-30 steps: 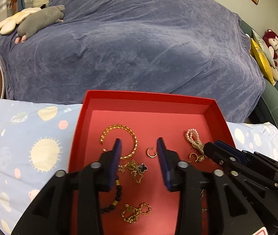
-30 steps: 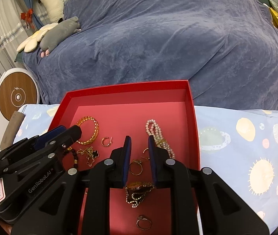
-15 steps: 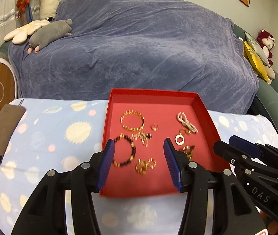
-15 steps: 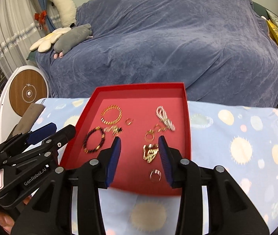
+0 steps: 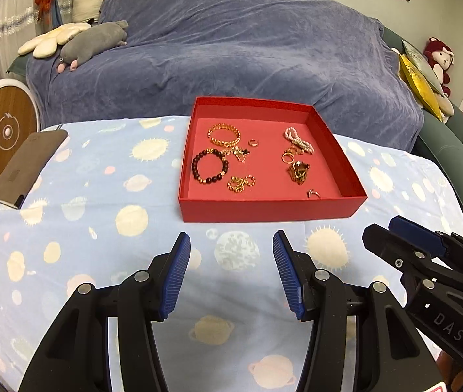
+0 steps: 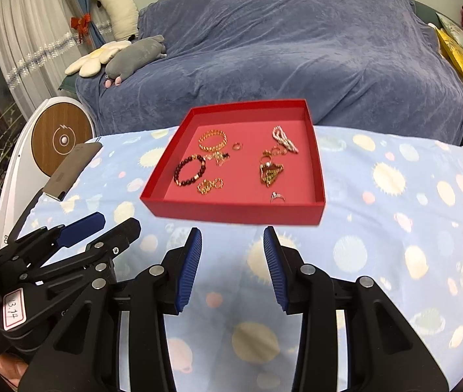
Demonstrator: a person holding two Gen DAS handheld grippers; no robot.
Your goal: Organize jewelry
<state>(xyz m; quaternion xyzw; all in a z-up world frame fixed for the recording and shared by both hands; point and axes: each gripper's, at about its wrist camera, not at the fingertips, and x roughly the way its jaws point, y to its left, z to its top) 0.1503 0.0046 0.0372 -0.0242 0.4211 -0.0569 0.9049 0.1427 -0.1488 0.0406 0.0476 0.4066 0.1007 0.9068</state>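
Both tools, left (image 5: 231, 271) and right (image 6: 232, 263), have drawn back from the red tray (image 5: 270, 210), jaws spread and empty; sorting looks finished, so next merely retreat.

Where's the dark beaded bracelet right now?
In the left wrist view, the dark beaded bracelet lies in the red box, left side, just below the gold bracelet.

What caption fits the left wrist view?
Open left gripper hovers before a shallow red cardboard tray of jewelry.

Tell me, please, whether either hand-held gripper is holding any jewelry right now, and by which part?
Neither: the left hand-held gripper and right hand-held gripper are open and empty, short of the red tray.
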